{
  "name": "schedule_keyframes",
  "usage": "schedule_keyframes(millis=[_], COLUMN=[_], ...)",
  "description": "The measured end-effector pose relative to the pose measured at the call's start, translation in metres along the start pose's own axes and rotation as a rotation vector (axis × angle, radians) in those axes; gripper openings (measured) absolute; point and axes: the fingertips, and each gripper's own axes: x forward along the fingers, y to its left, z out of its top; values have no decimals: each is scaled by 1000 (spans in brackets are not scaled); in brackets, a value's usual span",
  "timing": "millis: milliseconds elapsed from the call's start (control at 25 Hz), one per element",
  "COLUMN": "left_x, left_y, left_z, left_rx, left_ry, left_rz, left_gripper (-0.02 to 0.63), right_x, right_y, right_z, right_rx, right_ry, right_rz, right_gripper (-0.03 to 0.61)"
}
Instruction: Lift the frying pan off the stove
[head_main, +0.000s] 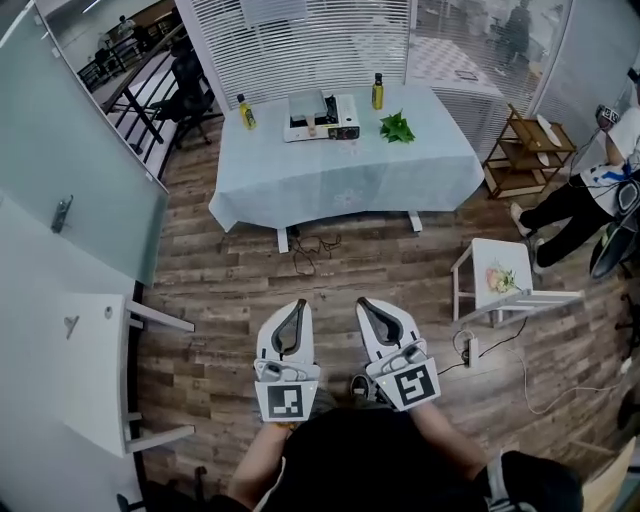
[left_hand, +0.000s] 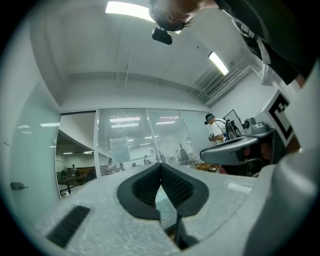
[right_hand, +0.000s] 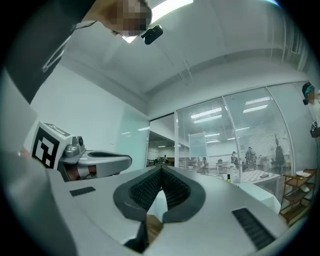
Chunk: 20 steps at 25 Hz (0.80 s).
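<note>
A white portable stove (head_main: 322, 116) stands at the middle of the far table (head_main: 340, 170), which wears a pale cloth. I cannot make out a frying pan on it from this distance. Both grippers hang close to my body, well short of the table, over the wooden floor. The left gripper (head_main: 297, 303) is shut and holds nothing. The right gripper (head_main: 364, 302) is likewise shut and empty. In the left gripper view the left gripper (left_hand: 161, 165) points up at the ceiling and glass walls. The right gripper (right_hand: 161, 168) in its own view does the same.
Two yellow bottles (head_main: 245, 112) (head_main: 377, 91) and a bunch of greens (head_main: 397, 127) flank the stove. A small white side table (head_main: 500, 275) stands to my right, a white bench (head_main: 95, 370) to my left. Cables (head_main: 310, 245) lie under the table. A person (head_main: 590, 195) and a wooden shelf (head_main: 525, 150) are at the right.
</note>
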Motion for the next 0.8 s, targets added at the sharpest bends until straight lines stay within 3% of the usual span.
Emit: schedule_keyframes(millis=[200,440,600,800], left_x=[9,23,47,80], left_y=[-11,-3,9,32], left_z=[-11,-26,-33,-53], left_rx=[-21,-72,-41,-64], left_ry=[44,84,51,71], left_rz=[20,45,23,6], left_gripper=[17,17,17,17], right_x=[10,27,48,86], right_y=[-23,-32,-43,-61], right_z=[-1,-13,-26,-38], right_rx=[64,66,74,72], right_ry=[-26,3,30,49], right_rz=[2,30,22,3], right_gripper=[0,0,0,0])
